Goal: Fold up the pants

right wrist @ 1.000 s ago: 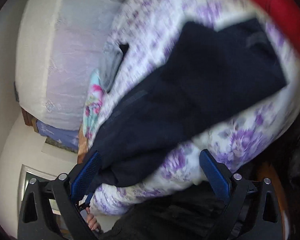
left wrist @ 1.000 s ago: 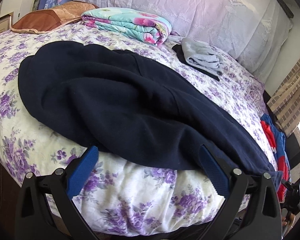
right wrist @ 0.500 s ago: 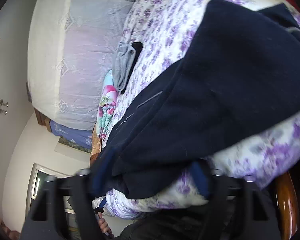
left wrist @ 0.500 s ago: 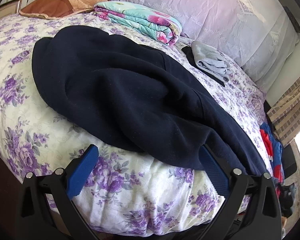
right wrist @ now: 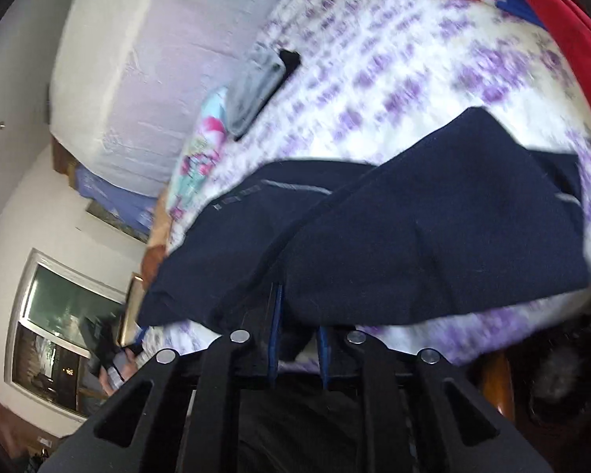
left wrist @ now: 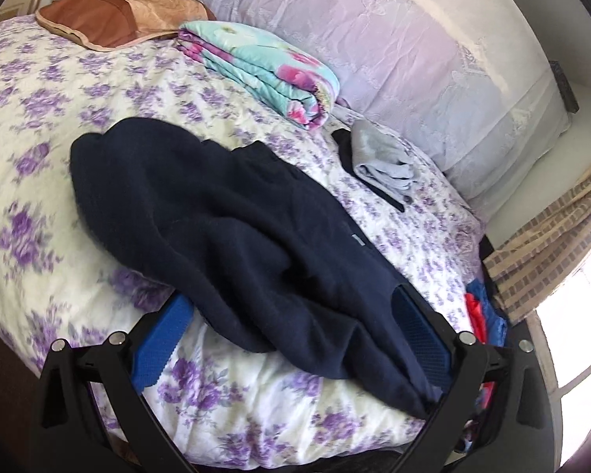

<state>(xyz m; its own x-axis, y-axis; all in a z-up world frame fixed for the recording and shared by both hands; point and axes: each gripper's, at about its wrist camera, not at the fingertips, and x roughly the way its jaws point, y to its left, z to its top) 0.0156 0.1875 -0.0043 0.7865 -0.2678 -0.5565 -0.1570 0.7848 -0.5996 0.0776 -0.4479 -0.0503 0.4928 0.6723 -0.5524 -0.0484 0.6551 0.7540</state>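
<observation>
Dark navy pants [left wrist: 232, 220] lie crumpled across the floral bed [left wrist: 39, 181], one leg running toward the near right edge. My left gripper [left wrist: 291, 339] is open, its blue pads on either side of the near fold of the pants, not closed on it. In the right wrist view the pants [right wrist: 433, 236] fill the middle. My right gripper [right wrist: 297, 327] is shut on the near edge of the pants, cloth pinched between the blue pads.
A folded floral quilt [left wrist: 264, 71], a brown pillow [left wrist: 110, 19] and a grey folded garment [left wrist: 382, 161] lie at the far side of the bed. Red and blue clothes [left wrist: 480, 315] sit at the right edge. A white headboard cover [left wrist: 413, 59] stands behind.
My right gripper closed from wide open onto the pants' edge. The pants bunched up and slid toward the near right. My left gripper stayed open and drew back a little.
</observation>
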